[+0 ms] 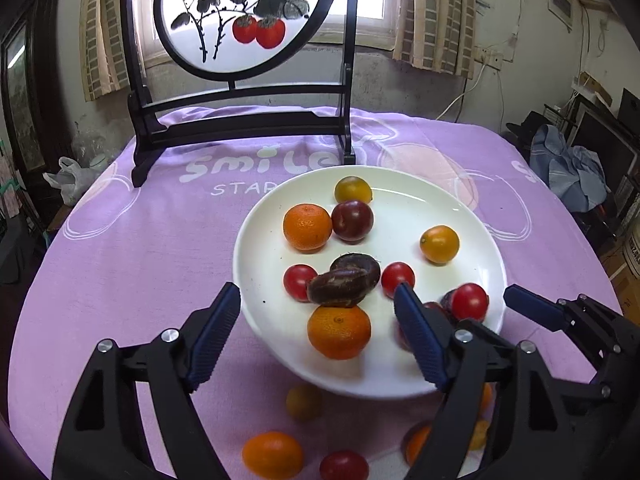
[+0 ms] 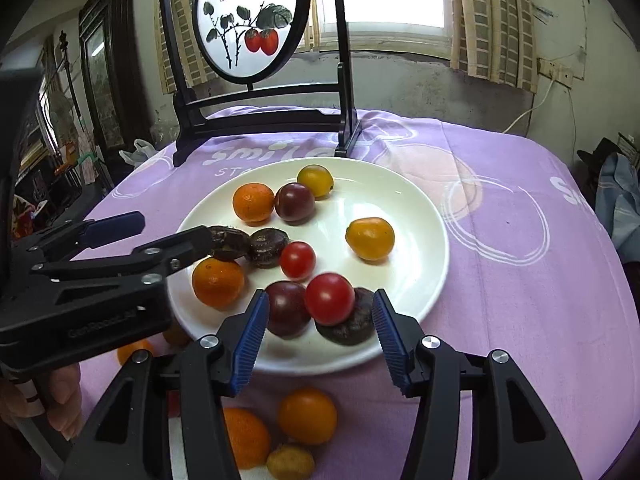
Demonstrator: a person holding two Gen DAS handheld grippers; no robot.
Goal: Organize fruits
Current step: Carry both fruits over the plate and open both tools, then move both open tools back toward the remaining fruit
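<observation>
Loose fruit: nearest the cams, several oranges, yellow toms and a red one lie on the purple cloth (image 2: pixel 520 280), in front of the plate.
Left gripper (image 1: pixel 318 312): jaws apart, nothing gripped; an orange (image 1: pixel 339 332) sits betw. the blue pads (image 1: pixel 214 336), not pressed. Tips hang over the plate's near rim.
Right gripper (image 2: pixel 320 320): jaws apart w/ a gap each side, holding nothing; red tomato (image 2: pixel 330 298) lies betw. the tips, on a dark brown fruit (image 2: pixel 352 328), beside a dark plum (image 2: pixel 286 308).
Plate (image 2: pixel 416 256): white, mid-table, holds the sorted fruit: oranges, red toms, plums, yellow toms, brown pieces.
Far: black wooden stand (image 1: pixel 240 128) w/ round persimmon painting (image 1: pixel 244 12) at the table's back edge; window & curtains behind.
</observation>
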